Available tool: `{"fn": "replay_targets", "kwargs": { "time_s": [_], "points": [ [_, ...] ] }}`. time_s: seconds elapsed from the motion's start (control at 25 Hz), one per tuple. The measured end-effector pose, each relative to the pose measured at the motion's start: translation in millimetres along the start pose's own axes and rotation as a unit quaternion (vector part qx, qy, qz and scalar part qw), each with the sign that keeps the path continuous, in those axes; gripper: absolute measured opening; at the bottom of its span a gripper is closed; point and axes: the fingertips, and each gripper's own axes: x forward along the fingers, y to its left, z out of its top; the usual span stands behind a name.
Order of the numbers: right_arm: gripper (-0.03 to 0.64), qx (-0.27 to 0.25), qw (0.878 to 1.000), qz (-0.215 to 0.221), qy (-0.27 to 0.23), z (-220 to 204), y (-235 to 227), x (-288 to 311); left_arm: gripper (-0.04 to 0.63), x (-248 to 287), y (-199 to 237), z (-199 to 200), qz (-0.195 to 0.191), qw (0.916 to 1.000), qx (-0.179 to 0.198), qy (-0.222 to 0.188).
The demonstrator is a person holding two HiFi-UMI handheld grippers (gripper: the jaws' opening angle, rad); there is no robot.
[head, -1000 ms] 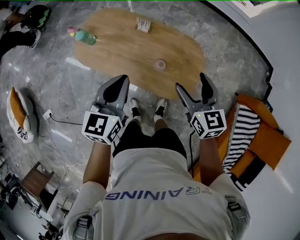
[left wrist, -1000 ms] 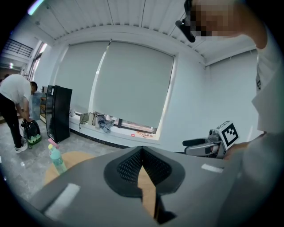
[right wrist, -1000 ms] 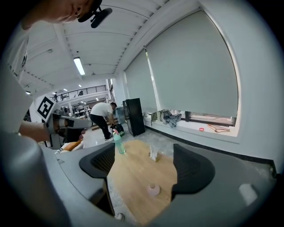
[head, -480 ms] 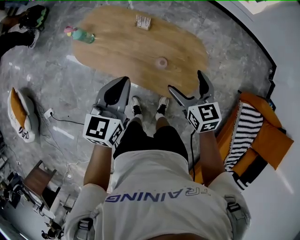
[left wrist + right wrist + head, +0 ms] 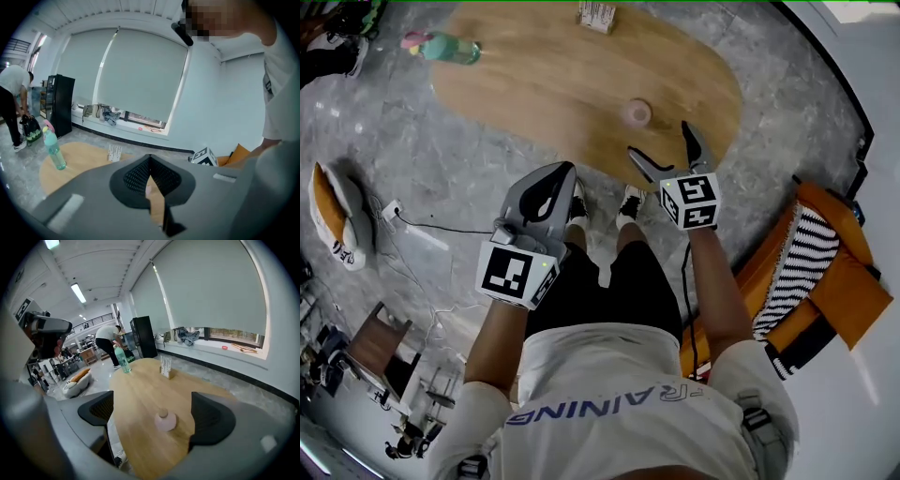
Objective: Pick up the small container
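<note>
The small pink container (image 5: 637, 112) with a round knob stands on the oval wooden table (image 5: 534, 84), near its front right edge. My right gripper (image 5: 660, 142) hovers over that edge, just short of the container and pointing at it. Its jaws have just been opening and now stand wide, with nothing between them. In the right gripper view the container (image 5: 165, 420) lies ahead, framed by the right gripper (image 5: 153, 412). My left gripper (image 5: 565, 172) hangs lower left, off the table above the floor, shut and empty. In its own view the left gripper (image 5: 150, 161) shows closed tips.
A green bottle with a pink cap (image 5: 445, 47) and a card holder (image 5: 598, 14) stand at the table's far side. An orange chair with a striped cushion (image 5: 825, 272) is at the right. A cushion (image 5: 333, 220) lies on the floor at left. A person (image 5: 11, 108) bends near the bottle's end.
Both grippers have dropped and moved toward the table, the right one farther, from beside the knees to the table's edge. The right jaws have spread wider. The left stays shut.
</note>
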Motion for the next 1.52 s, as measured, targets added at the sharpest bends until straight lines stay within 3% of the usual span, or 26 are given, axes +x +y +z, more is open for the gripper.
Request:
{"fn": "replay_targets", "kwargs": {
  "time_s": [0.28,0.6,1.04,1.32,1.52],
  "points": [
    [0.525,0.001,0.999,-0.022,0.026,-65,-26,77,0.0,24,29,-49,0.015,0.9993,-0.024,0.026],
    [0.51,0.007,0.999,-0.031,0.024,-106,-37,144,0.0,41,60,-110,0.036,0.9966,-0.04,0.063],
    [0.472,-0.019,0.998,-0.052,0.013,-111,-49,184,0.0,50,81,-130,0.036,0.995,-0.055,0.075],
    [0.431,-0.076,0.994,-0.074,0.023,-113,-45,191,0.0,50,84,-136,0.038,0.994,-0.062,0.082],
    [0.431,-0.074,0.994,-0.071,0.033,-114,-45,192,0.0,49,84,-137,0.037,0.994,-0.062,0.083]
  ]
}}
